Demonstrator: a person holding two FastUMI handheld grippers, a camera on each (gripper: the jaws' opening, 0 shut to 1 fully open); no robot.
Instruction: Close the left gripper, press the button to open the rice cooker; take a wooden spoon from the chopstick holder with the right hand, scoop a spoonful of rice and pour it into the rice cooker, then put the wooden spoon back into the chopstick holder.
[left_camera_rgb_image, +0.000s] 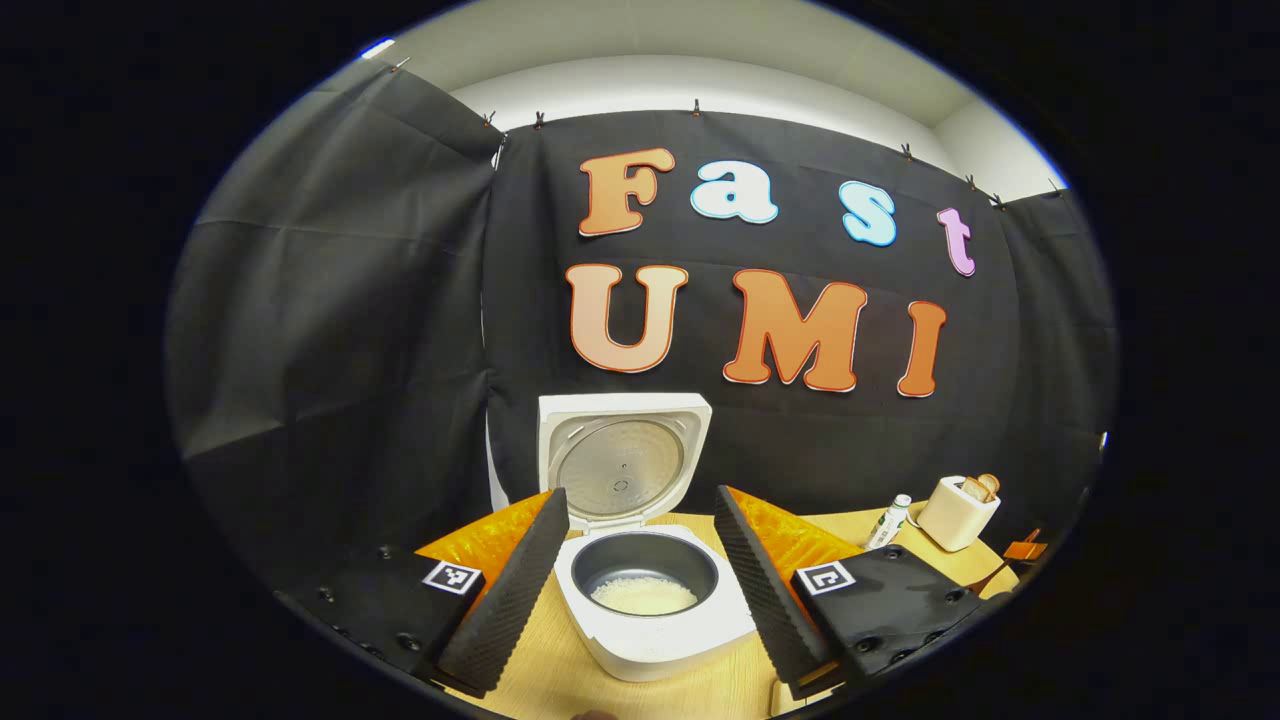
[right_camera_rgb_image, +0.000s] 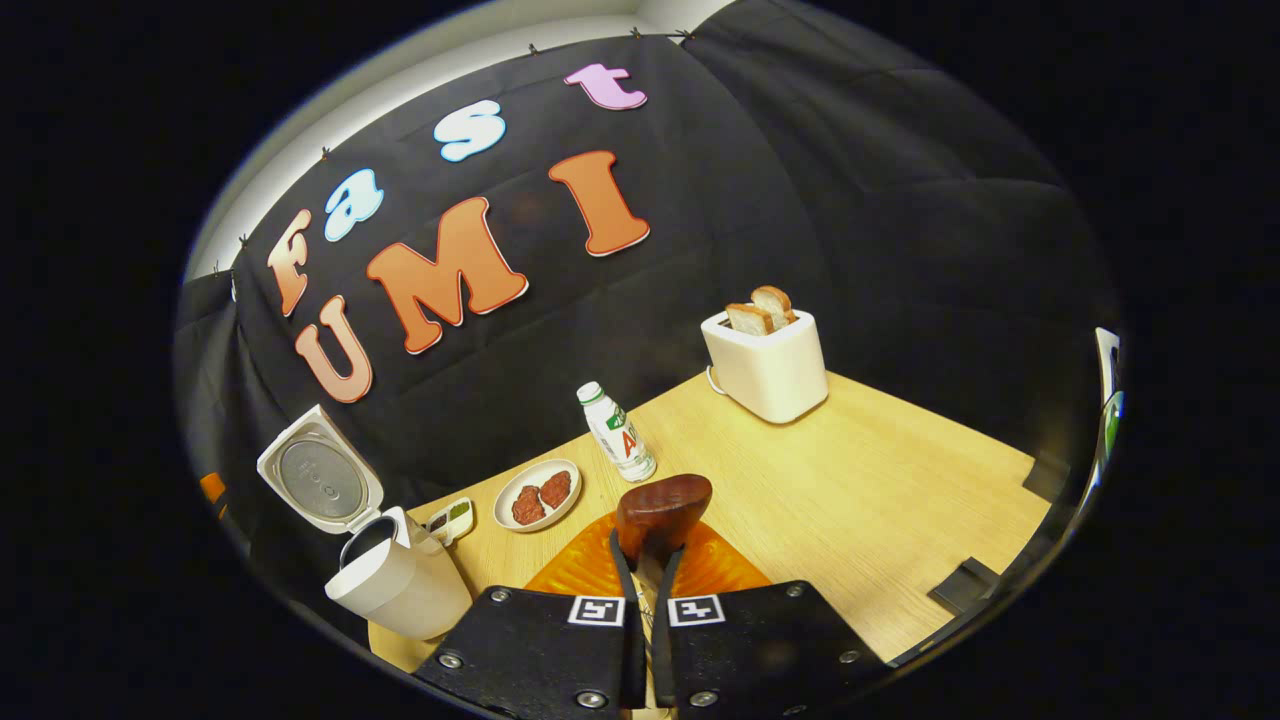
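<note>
The left tongs (left_camera_rgb_image: 640, 590) hang spread wide, gripping nothing, their fingers (left_camera_rgb_image: 510, 590) framing the rice cooker (left_camera_rgb_image: 650, 610) that stands on the bench (left_camera_rgb_image: 620, 690) just ahead. Its lid (left_camera_rgb_image: 622, 455) stands upright at the back, and a shallow layer of white rice (left_camera_rgb_image: 643, 596) lies in the dark inner pot. The right tongs (right_camera_rgb_image: 648, 560) are clamped tight on the handle of the wooden spoon (right_camera_rgb_image: 662, 508), whose bowl rises above the fingertips over the bench. Beyond it stand a bottle (right_camera_rgb_image: 618, 432), a plate of food (right_camera_rgb_image: 537, 494) and, toward the bench's far corner, a toaster (right_camera_rgb_image: 768, 362) with bread in its slots.
</note>
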